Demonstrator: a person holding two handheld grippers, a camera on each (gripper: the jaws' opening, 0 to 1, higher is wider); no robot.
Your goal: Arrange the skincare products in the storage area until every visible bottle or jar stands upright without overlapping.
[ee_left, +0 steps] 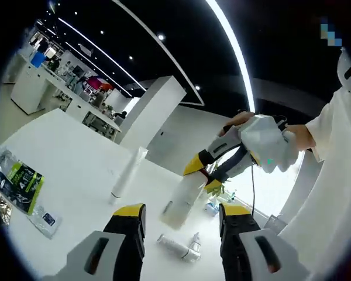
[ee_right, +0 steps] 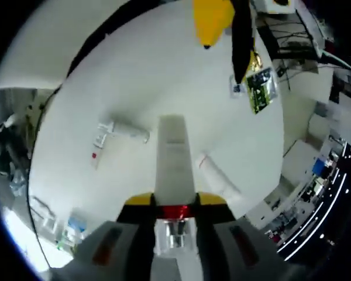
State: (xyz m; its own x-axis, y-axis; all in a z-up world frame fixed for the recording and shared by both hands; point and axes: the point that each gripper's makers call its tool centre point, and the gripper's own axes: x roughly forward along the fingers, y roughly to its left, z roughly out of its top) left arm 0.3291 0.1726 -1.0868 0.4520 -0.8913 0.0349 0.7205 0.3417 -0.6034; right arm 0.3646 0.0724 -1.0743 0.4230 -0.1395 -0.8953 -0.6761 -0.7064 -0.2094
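White round counter [ee_left: 76, 158] carries one tall white tube [ee_left: 128, 171] already upright. Right gripper [ee_left: 207, 174] is clamped on a pale rectangular bottle [ee_left: 184, 202], held tilted above the counter. Left gripper [ee_left: 181, 228] hangs open, empty. Small white pump bottle [ee_left: 181, 246] lies flat, so roughly two items remain.

Green packet [ee_left: 20, 187]: cut off at 9 o'clock edge, print unreadable. Held white tube [ee_right: 174, 170]: its near end hidden between jaws.
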